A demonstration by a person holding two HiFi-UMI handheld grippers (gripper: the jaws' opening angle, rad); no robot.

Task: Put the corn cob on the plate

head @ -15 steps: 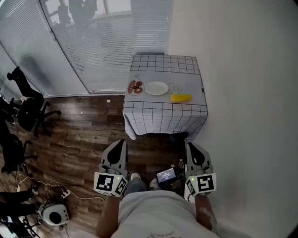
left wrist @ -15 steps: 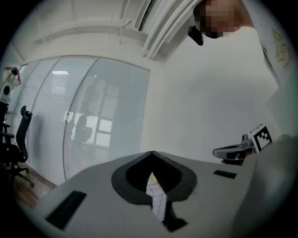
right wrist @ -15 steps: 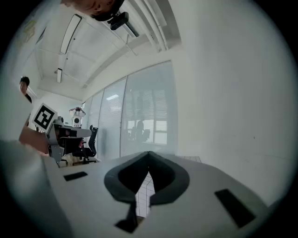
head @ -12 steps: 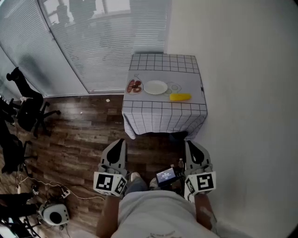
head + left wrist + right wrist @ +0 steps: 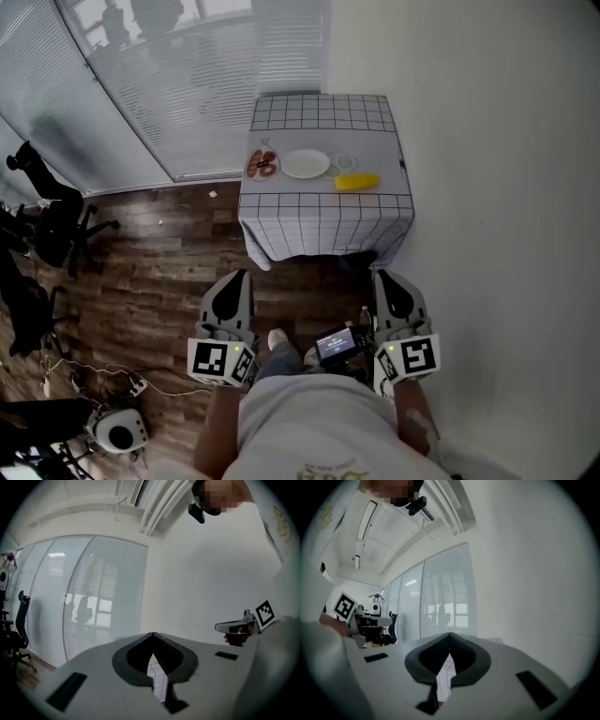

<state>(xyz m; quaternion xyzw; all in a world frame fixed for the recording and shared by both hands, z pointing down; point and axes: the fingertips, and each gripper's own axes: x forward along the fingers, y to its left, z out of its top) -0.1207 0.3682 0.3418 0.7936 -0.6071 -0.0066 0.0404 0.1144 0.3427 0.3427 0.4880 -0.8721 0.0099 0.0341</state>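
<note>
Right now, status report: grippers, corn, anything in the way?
Left gripper, right gripper: shut, empty, level. Corn cob on table, right of plate, apart from it. Nothing seen blocking; table stands well ahead.

Corn cob (image 5: 357, 182) right of plate (image 5: 306, 163) — both on table (image 5: 323, 117).

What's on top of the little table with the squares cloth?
A white plate, a yellow corn cob beside it, and a small dish of reddish food. The checked cloth hides everything underneath.

No legible txt; shirt print (image 5: 323, 467) & small screen (image 5: 335, 345) too blurry to read.
</note>
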